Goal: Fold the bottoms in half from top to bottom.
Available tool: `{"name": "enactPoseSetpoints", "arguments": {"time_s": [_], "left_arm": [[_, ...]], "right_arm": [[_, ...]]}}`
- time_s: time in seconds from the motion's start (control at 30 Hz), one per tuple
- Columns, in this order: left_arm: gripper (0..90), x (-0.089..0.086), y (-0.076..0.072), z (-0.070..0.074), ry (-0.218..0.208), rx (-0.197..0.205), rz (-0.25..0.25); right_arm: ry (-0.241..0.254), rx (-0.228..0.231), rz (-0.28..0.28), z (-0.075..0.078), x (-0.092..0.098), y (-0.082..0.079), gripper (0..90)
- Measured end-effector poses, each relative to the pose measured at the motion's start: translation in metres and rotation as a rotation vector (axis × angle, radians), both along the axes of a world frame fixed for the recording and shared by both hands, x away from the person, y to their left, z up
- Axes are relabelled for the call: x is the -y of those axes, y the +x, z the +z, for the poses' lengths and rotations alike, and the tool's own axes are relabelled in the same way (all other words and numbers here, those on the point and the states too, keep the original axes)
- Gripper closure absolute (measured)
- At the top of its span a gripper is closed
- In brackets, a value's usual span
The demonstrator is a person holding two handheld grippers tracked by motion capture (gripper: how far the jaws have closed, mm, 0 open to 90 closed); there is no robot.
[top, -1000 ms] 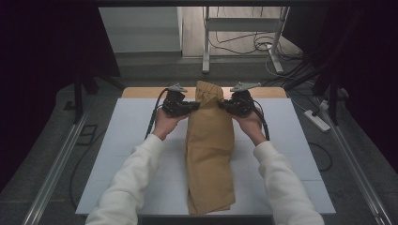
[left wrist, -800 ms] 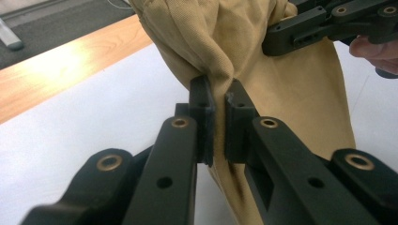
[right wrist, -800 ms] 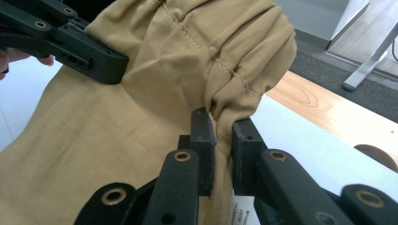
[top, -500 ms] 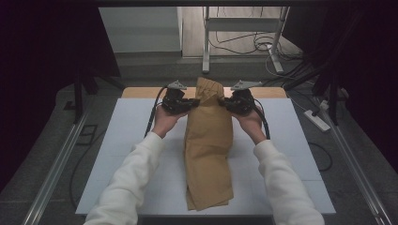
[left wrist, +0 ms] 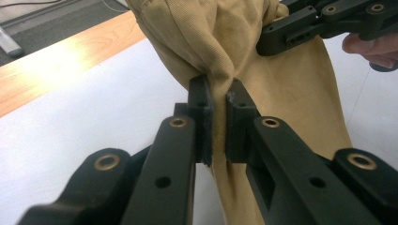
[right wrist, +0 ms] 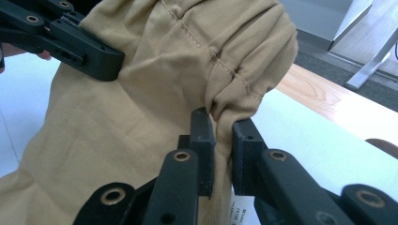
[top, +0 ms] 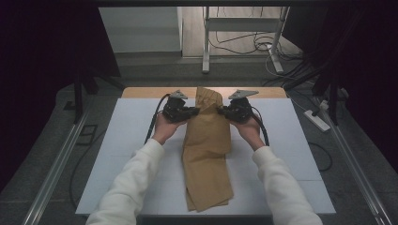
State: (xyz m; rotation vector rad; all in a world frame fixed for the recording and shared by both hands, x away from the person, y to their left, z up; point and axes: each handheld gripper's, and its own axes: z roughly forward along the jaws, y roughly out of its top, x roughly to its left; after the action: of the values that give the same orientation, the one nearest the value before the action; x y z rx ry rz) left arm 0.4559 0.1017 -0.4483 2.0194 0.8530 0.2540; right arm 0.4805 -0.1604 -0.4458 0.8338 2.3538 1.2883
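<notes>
Hands are pinching tan trousers point(top: 206, 140) at the far end, left gripper point(top: 191, 112) and right gripper point(top: 224, 111) both clamped on cloth (likely for lifting and folding)

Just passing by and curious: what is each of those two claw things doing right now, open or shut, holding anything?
Left gripper: shut, pinching a fold of the tan trousers.
Right gripper: shut, pinching the trousers' opposite edge.

We see the trousers point(top: 206, 154) lying lengthwise down the middle of the white board point(top: 117, 154), which lies on the wooden table point(top: 141, 92). The left gripper point(top: 190, 112) sits at their left edge, the right gripper point(top: 224, 111) at their right, both near the far end.
</notes>
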Motion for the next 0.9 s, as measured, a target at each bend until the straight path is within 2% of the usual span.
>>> {"name": "enactPoseSetpoints", "arguments": {"time_s": [0.33, 0.9], "left_arm": [[82.5, -0.004, -0.011, -0.007, -0.012, -0.005, -0.012], [82.3, -0.008, -0.022, -0.017, -0.022, -0.027, -0.022]], "right_arm": [[0.005, 0.001, 0.017, -0.004, -0.001, -0.010, 81.2], [0.014, -0.027, 0.035, -0.012, -0.002, -0.019, 81.2]]}}
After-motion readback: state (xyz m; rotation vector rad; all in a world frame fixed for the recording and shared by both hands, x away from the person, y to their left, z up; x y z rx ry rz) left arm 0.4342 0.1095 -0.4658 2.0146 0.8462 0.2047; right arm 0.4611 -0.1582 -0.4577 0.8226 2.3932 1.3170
